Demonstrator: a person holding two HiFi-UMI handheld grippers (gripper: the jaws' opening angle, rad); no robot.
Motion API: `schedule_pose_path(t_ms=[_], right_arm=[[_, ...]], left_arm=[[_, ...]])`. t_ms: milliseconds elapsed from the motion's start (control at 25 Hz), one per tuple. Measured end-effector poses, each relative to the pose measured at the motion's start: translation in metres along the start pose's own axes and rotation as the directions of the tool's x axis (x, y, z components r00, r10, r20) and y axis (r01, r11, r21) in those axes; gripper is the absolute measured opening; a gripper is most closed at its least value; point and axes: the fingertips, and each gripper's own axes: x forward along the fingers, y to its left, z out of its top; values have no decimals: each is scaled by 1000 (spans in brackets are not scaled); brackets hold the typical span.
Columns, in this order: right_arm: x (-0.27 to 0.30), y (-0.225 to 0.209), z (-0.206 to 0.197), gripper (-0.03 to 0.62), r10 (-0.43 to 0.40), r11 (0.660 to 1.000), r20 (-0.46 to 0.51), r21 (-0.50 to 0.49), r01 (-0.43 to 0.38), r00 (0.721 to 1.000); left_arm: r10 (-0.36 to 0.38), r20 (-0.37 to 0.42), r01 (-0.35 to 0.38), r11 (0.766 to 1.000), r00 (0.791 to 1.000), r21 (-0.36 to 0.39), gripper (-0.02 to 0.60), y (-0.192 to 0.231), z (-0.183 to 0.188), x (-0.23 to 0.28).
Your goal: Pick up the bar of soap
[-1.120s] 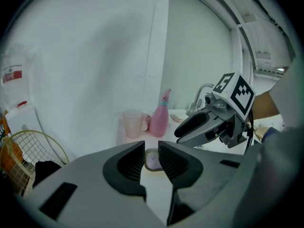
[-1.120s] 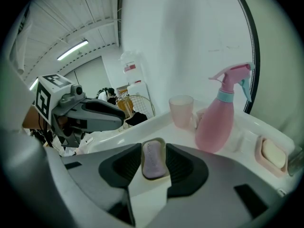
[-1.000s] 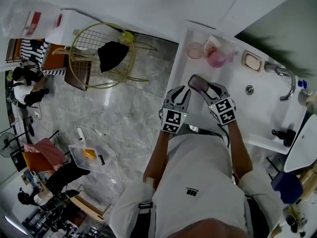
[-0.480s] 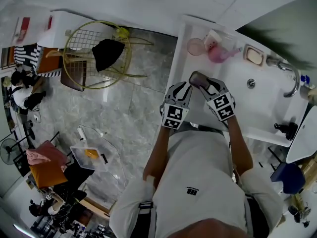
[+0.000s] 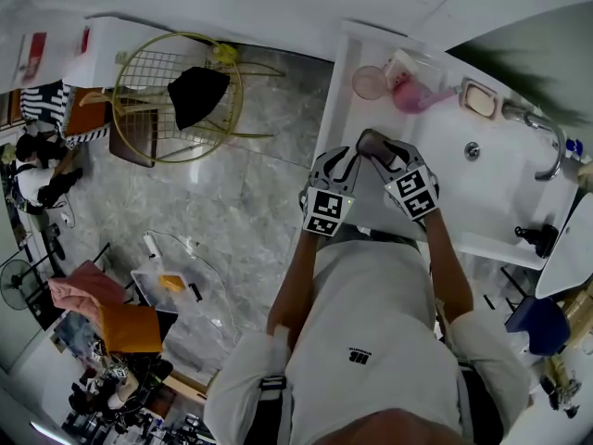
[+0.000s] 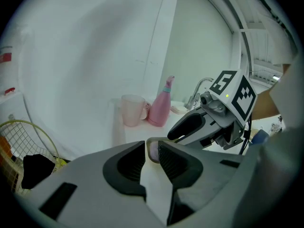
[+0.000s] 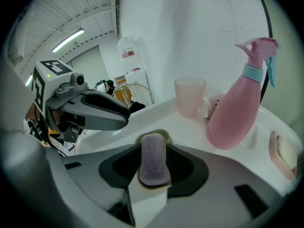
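Here the right gripper (image 7: 153,151) pinches the purple bar of soap (image 7: 153,167) between its 2 jaws, above the white counter (image 7: 142,120). The left gripper (image 6: 152,150), just beside it, has its jaws slightly apart and empty.

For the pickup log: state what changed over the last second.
Nothing was taken hold of or let go, and neither gripper visibly moved. The right gripper stays shut on the bar of soap; the left gripper stays open beside it. The pink cup and spray bottle stand as before; only the head view's framing drifted slightly.
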Motion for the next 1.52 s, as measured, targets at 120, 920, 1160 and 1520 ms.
schedule_pose_path(t_ms=[120,920,1160,1520], right_arm=[[6,1,-2,176,8,1000,-13,-9,-8,1000],[22,2,-6,186,-41,988,-93,-152,27,995],[26,0,-4,187,-73,984,-111,-169,53,991],[28,0,-3,184,-75,986,-110,-155,57,991]], left_arm=[[-1,-2,1,1000,1000,-2,103,2,-2,-1],[0,-2,0,1000,1000,-26,102,9,-11,-8],[2,-2,-2,999,1000,-33,102,10,-14,-8],[-5,0,5,999,1000,-38,103,6,-16,-8]])
